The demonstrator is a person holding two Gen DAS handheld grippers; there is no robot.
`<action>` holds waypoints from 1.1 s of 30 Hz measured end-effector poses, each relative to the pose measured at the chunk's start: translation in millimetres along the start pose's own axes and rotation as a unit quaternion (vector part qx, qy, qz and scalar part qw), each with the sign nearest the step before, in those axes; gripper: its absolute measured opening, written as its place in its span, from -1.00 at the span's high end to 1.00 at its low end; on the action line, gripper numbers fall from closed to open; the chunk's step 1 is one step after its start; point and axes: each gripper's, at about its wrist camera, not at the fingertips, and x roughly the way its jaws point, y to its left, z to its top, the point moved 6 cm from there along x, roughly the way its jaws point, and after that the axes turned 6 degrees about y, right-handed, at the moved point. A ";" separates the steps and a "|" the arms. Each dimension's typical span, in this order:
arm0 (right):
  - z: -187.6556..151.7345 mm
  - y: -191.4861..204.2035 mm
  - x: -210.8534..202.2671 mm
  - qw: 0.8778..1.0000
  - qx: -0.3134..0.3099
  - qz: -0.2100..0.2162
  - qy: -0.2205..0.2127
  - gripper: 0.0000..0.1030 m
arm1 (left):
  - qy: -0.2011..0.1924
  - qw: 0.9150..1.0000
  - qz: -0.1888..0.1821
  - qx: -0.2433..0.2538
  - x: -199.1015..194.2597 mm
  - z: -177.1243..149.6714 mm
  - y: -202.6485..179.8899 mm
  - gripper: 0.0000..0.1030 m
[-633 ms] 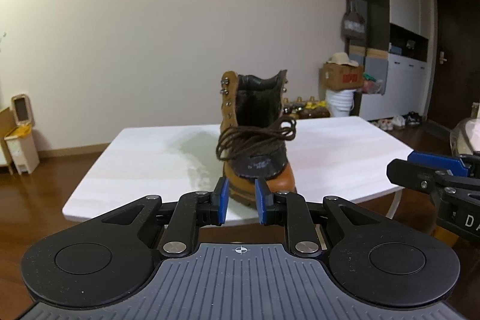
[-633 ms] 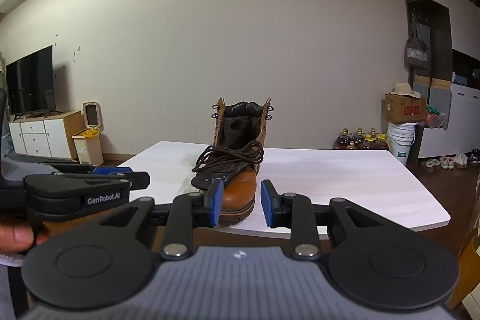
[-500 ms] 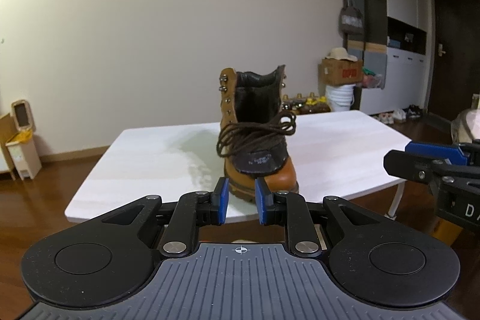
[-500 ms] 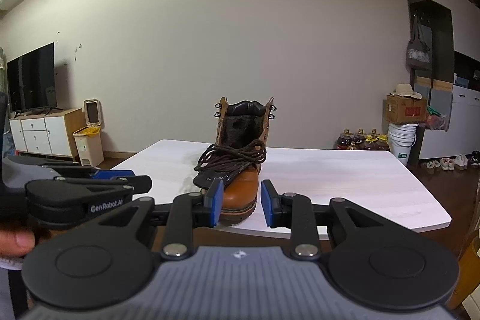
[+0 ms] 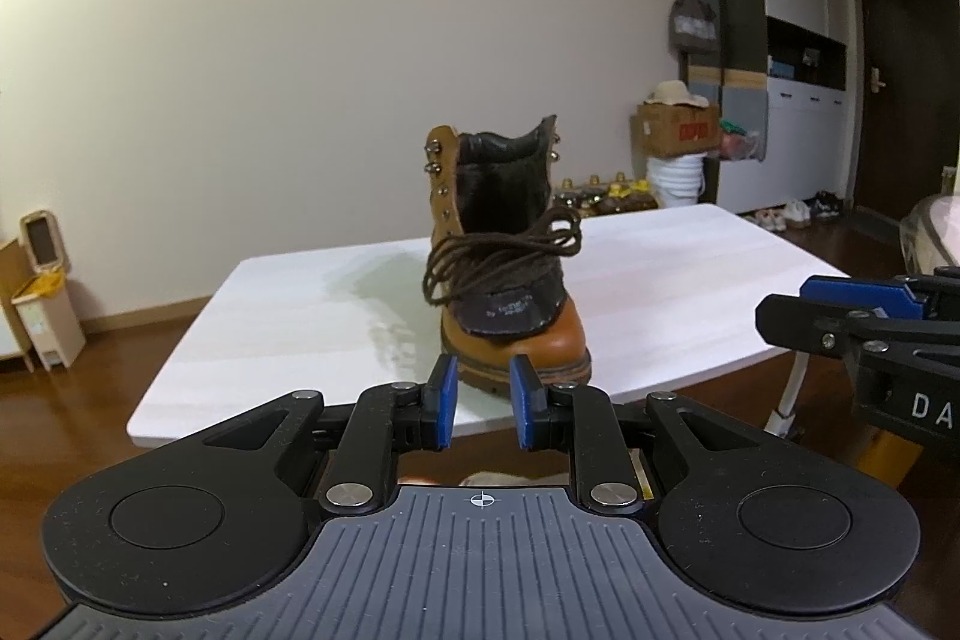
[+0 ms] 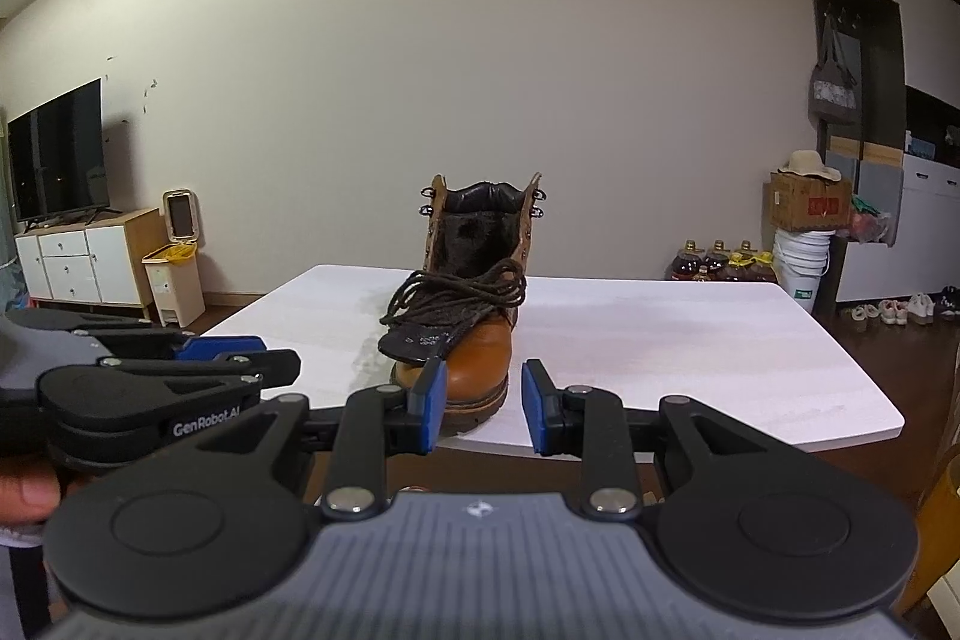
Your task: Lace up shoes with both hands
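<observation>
Approach step: both the left gripper [image 5: 482,396] and right gripper [image 6: 478,405] hover spread and empty before the tan leather boot [image 5: 510,292] on the white table [image 5: 288,316]. Next, each should reach for the loose dark brown lace [image 5: 504,253].

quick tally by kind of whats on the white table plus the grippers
boot: 1, tan, upright on the table
lace: 1 dark brown bundle, piled loose over the boot's tongue
grippers: 2, left gripper and right gripper, both open, holding nothing
total: 4
</observation>
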 end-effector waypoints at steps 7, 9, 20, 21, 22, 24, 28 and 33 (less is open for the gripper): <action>1.9 -0.6 -3.1 1.000 -0.001 -0.001 0.000 0.40 | 0.001 1.000 0.001 -0.001 0.7 -1.0 0.3 0.59; 1.9 0.1 -2.6 1.000 -0.002 0.000 0.000 0.40 | 0.003 1.000 0.001 -0.002 2.1 -1.3 1.7 0.59; 5.0 3.2 2.1 1.000 -0.006 -0.002 -0.001 0.40 | 0.005 1.000 0.000 -0.002 -0.2 0.0 4.5 0.59; 5.1 3.5 2.4 1.000 -0.007 -0.002 -0.001 0.40 | 0.005 1.000 0.001 -0.002 0.0 -0.3 4.2 0.59; 5.3 3.7 2.7 1.000 -0.007 -0.002 0.000 0.40 | 0.005 1.000 0.002 -0.001 0.0 0.0 4.4 0.59; 5.7 3.8 2.5 1.000 -0.009 -0.003 0.000 0.40 | 0.005 1.000 0.001 0.000 0.4 -0.5 3.8 0.59; 6.1 2.5 1.5 1.000 -0.011 -0.005 0.000 0.40 | 0.005 1.000 0.001 -0.001 2.0 -2.0 1.6 0.59; 7.1 -0.9 0.7 1.000 -0.014 -0.008 0.001 0.40 | 0.004 1.000 0.001 -0.001 4.4 -5.6 -4.2 0.59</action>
